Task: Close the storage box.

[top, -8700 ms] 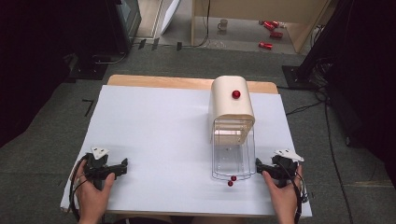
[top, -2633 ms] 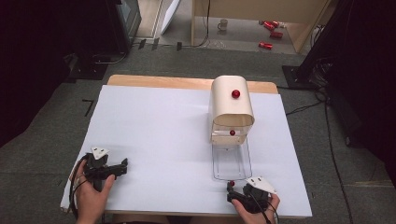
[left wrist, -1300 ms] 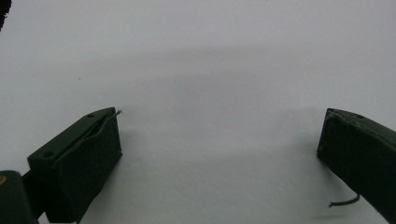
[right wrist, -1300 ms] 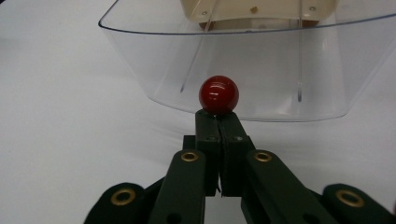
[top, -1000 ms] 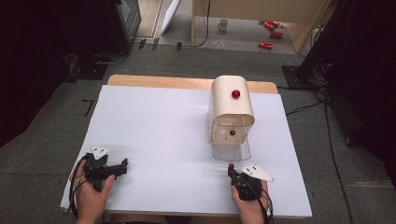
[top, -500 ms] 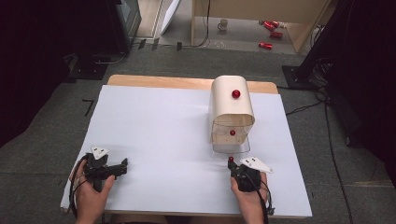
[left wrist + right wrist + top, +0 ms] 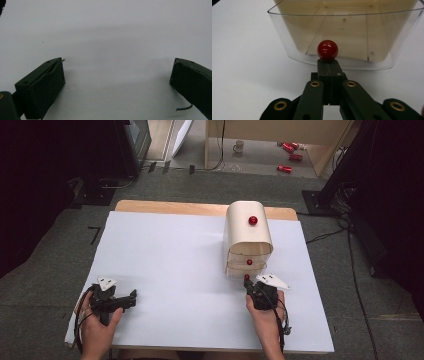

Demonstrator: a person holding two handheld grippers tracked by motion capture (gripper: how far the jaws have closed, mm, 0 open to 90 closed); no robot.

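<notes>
I have the right gripper (image 7: 328, 62) closed tight, its fingers (image 7: 323, 68) pressed together with nothing between them, tips butted against the red knob (image 7: 327, 50) of the clear plastic drawer (image 7: 287, 35), which stands partly out of the cream mini cabinet (image 7: 247, 237) on the white table (image 7: 175, 265). The drawer looks empty, thin-walled and light, so I judge it will slide easily but could flex or skew if pushed off-centre. The glossy round knob is slippery; I would push squarely on it, or pinch it across its middle. My left gripper (image 7: 117, 82) rests well apart near the table's edge, fingers wide open and empty.
</notes>
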